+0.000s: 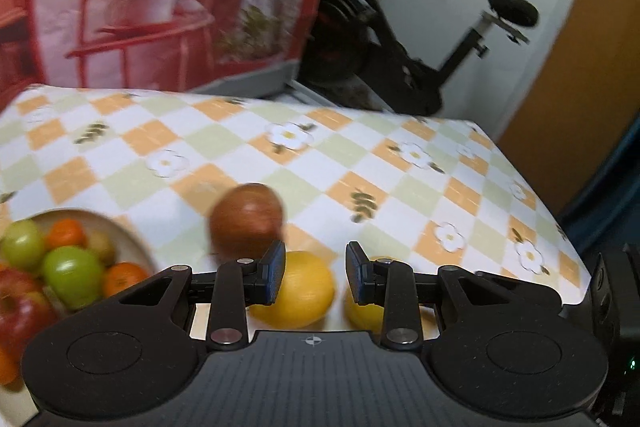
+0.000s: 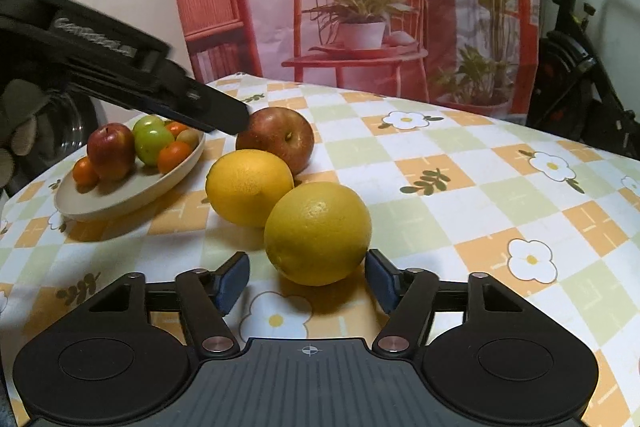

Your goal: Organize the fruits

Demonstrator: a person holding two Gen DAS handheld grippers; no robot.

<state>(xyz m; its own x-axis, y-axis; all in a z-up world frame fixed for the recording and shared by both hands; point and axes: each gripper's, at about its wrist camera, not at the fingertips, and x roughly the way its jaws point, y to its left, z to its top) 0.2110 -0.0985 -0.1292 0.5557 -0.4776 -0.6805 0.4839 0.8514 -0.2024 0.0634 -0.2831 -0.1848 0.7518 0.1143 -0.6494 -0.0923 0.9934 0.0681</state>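
Observation:
Two large yellow citrus fruits and a red apple lie on the checked tablecloth beside a beige bowl of apples and small oranges. My right gripper stands open around the nearer yellow fruit; its left pad is clear of the peel. The other yellow fruit lies just behind. My left gripper reaches in from the upper left, its tip at the apple's top. In the left wrist view the left gripper is narrowly open and empty, with the blurred apple ahead and a yellow fruit below its fingers.
The bowl lies at the left of the left wrist view. The table's far and right edges drop off near an exercise bike. A printed red backdrop hangs behind the table. A gloved hand shows at the far left.

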